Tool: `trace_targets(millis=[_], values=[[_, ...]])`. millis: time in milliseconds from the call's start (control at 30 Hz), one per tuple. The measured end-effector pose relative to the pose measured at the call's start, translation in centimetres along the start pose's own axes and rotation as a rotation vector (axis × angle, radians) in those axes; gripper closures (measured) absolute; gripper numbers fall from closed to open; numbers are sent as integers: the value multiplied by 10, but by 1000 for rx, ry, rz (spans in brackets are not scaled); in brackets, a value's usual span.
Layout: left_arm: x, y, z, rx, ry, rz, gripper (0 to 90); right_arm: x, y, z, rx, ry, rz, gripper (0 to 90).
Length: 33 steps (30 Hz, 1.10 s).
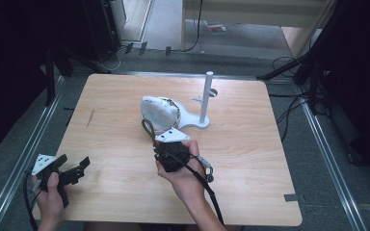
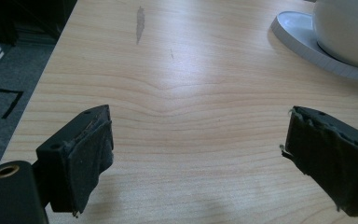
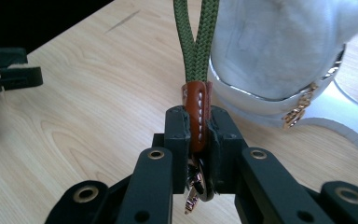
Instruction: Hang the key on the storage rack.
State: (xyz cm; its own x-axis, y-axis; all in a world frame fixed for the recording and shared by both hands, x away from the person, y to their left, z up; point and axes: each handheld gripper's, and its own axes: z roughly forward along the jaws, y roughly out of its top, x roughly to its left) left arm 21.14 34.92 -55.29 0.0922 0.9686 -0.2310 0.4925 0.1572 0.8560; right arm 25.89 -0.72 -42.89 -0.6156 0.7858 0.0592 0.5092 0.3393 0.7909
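— What do we see at the centre?

— We see a green braided cord loop with a brown stitched leather tab [image 3: 197,105]. The right gripper [image 3: 199,140] has its two black jaws pressed closed on this leather tab. Some small metal clasp parts hang below the tab, between the jaws. In the high view the right gripper [image 1: 172,148] is near the middle of the table, and the cord [image 1: 148,128] rises from it toward the white object.

— And what is this white object?

— It is a white fluffy pouch with a pale strap and small gold-coloured fittings [image 3: 279,51]. It lies just beside the cord, on the flat base of a white stand with an upright post [image 1: 205,98]. We cannot tell if the cord is attached to the pouch.

— Where is the other hand?

— The left gripper [image 1: 65,171] is at the near left corner of the light wooden table [image 1: 250,154], well apart from the pouch. In its own view the jaws are spread wide, with bare wood between them; the worn dark pads [image 2: 91,161] hold nothing. The white base [image 2: 303,44] appears at the top right there.

— And around the table?

— A grey floor [image 1: 318,149], with metal rails [image 1: 330,159] at both sides and black cables [image 1: 289,108] at the right.
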Motion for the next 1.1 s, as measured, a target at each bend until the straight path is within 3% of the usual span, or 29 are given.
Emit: trace_targets(millis=[400, 900, 1100], values=[[0, 0, 0, 1, -1, 1, 81, -20, 5, -17, -81, -32, 44, 809], [0, 0, 0, 0, -1, 1, 81, -51, 8, -37, -190, -140, 65, 807], [0, 0, 0, 0, -1, 2, 80, -62, 7, -42, -208, -182, 78, 807]])
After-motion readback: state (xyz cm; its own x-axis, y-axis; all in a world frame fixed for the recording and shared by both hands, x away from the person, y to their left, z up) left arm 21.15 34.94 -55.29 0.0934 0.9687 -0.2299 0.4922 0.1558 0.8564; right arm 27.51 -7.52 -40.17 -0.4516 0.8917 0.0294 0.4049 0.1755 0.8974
